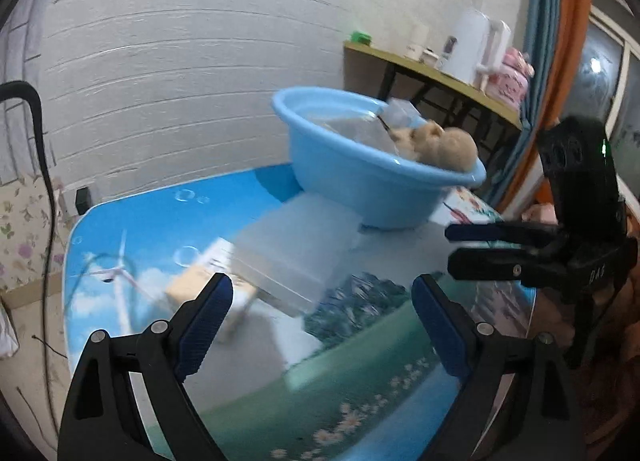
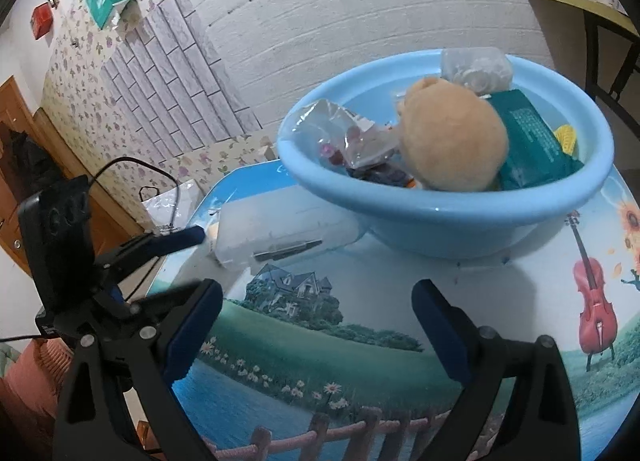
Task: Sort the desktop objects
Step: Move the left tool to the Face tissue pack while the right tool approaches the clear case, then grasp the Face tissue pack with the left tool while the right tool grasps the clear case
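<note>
While both grippers hang over the table (image 2: 520, 285) with nothing in them, the job looks just begun or between picks. Nearest, the left gripper (image 1: 322, 325) has its jaws wide apart and holds nothing. The right gripper (image 2: 316, 325) is wide open and empty too.

Just past them lies a clear box (image 2: 280, 229) with its lid on. A small tan box (image 1: 208, 281) sits right beside it, on the left.

Farther back stands the blue tub (image 2: 440, 217), touching the clear box. It holds a tan plush toy (image 2: 452, 141), a green packet (image 2: 532, 137), a plastic bag (image 2: 340, 133) and other small bits.

My guess is a toy comes out next. Go in from above. Pinch the soft toy in its middle, because it squashes. Lift slowly, so the bag does not come up too. Do not bump the tub's rim.
</note>
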Tool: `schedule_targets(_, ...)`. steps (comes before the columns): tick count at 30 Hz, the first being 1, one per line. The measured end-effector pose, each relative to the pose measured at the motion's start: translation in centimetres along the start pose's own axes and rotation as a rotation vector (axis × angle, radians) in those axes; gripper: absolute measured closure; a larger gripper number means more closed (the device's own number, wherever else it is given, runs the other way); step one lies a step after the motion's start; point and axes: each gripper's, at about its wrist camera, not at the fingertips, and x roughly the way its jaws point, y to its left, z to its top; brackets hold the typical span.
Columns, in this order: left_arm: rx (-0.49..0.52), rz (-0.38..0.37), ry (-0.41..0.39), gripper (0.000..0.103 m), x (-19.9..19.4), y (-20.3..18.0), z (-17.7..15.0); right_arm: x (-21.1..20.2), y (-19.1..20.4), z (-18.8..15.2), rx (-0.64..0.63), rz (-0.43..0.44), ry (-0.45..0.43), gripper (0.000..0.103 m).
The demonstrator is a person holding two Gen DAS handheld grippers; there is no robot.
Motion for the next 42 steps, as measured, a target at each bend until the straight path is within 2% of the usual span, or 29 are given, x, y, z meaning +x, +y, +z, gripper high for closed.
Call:
schedule_targets(3,-0.004,0.037,-0.010,0.012,-0.5,1.1,0.1,0.9,0.5,0.5,0.030,0.012,0.029,0.005)
schedule_targets(8,0.034,0.150,0.027,0.012,-0.3,2.7,-0.4,2.6,2.1,1.6,0.078,-0.014,0.040,0.005)
schedule_targets(13,0.123,0.186,0.122,0.012,1.4,3.4,-0.2,4.6,3.6,2.4,0.127,-0.042,0.062,0.005)
schedule_targets(16,0.197,0.244,0.203,0.012,3.3,3.8,0.0,5.9,4.4,2.7,0.154,-0.060,0.080,0.005)
schedule_targets(18,0.217,0.239,0.246,0.012,4.3,4.1,0.1,6.6,4.8,2.9,0.175,-0.082,0.085,0.005)
schedule_targets(19,0.207,0.205,0.245,0.016,4.4,4.4,0.3,6.9,4.9,2.9,0.187,-0.089,0.088,0.005)
schedule_targets(20,0.205,0.181,0.242,0.028,4.4,4.5,0.5,7.2,5.1,3.0,0.202,-0.096,0.093,0.004)
schedule_targets(22,0.198,0.142,0.249,0.044,4.6,5.0,0.8,7.7,5.1,3.2,0.241,-0.104,0.104,0.002)
schedule_targets(23,0.189,0.129,0.243,0.049,4.6,5.2,1.0,7.9,5.1,3.3,0.267,-0.107,0.107,0.002)
schedule_targets(28,0.231,0.125,0.247,0.052,4.5,5.3,0.8,8.6,4.5,3.5,0.364,-0.160,0.110,0.001)
schedule_targets(30,0.243,0.123,0.245,0.053,4.3,5.3,0.6,9.0,3.9,3.5,0.440,-0.170,0.116,0.001)
schedule_targets(34,0.232,0.118,0.238,0.054,3.7,5.6,0.1,10.0,3.4,3.8,0.543,-0.192,0.128,0.001)
schedule_targets(38,0.236,0.125,0.234,0.054,3.9,5.1,0.1,11.4,3.3,4.4,0.567,-0.242,0.159,0.001)
schedule_targets(42,0.237,0.133,0.237,0.055,4.0,4.9,0.2,12.2,3.6,4.9,0.533,-0.294,0.174,0.000)
